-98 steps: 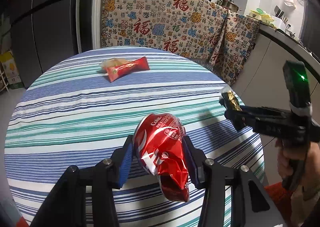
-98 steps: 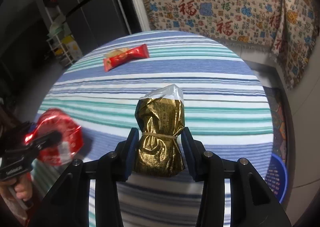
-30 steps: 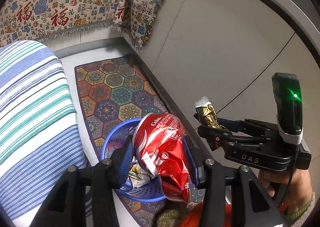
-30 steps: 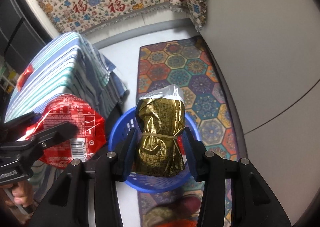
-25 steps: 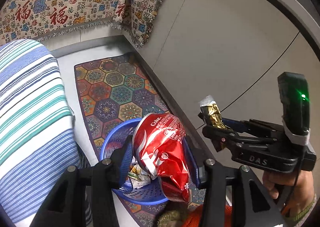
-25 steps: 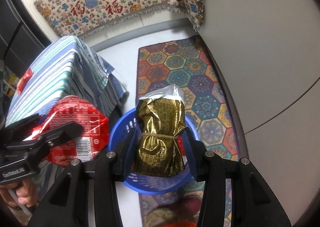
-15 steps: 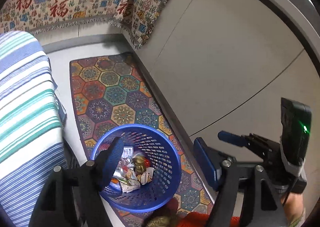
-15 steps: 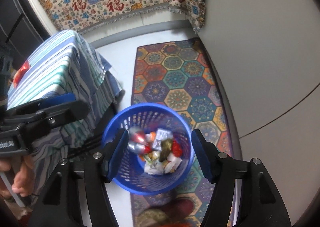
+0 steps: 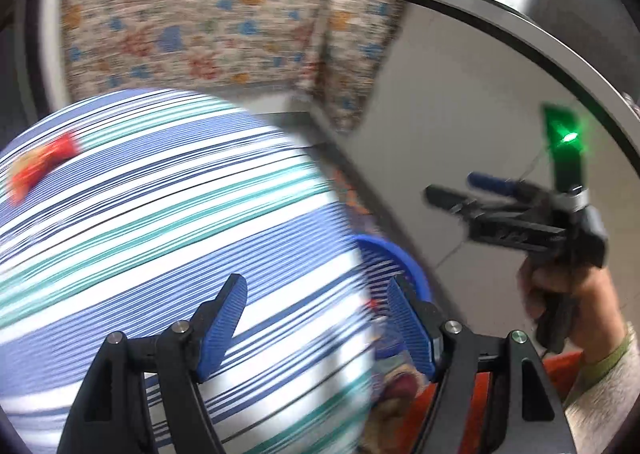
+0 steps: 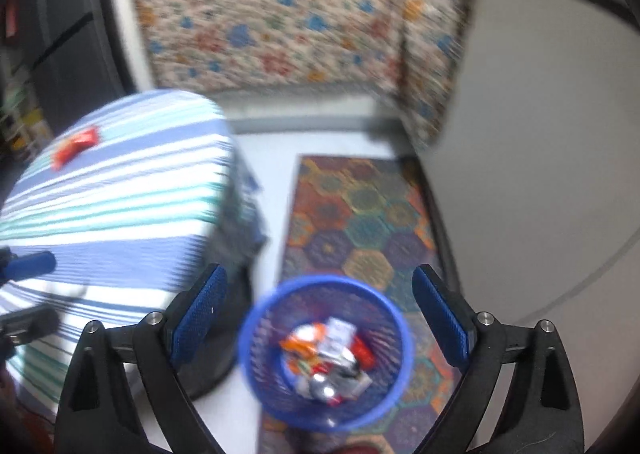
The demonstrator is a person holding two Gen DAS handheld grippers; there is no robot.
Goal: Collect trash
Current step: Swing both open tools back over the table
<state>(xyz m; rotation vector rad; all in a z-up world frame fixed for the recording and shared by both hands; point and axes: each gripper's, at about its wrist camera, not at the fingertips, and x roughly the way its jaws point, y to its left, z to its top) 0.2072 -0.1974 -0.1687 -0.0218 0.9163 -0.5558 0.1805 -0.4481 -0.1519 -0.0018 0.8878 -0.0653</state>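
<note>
Lying on the striped table [image 9: 160, 213], the red wrapper [image 9: 38, 165] sits at the far left of the cloth in the left wrist view, well apart from both tools; the right wrist view shows the same wrapper [image 10: 76, 145] at the far side of the table from the basket. Its long axis runs slantwise, one end raised toward the patterned curtain [image 9: 208, 25] behind the table, though motion blur hides finer detail. The left tool [image 9: 316, 318] has its jaws spread wide with nothing between them, and it hangs over the near edge of the table, so it looks the nearer of the two to the wrapper. The right tool [image 10: 320, 318] is likewise wide and empty, poised directly above the blue basket [image 10: 256, 338], which stands on the floor just beside the table, on a hexagon-patterned rug [image 10: 360, 205], and holds a heap of crumpled wrappers. From the left wrist view the right tool [image 9: 452, 193] appears off the table, beyond the basket's rim [image 9: 400, 254]. Judging by this layout, the coming reach belongs to the left hand, travelling across the table away from the basket, with the jaws turned to close across the wrapper's narrow width.
</note>
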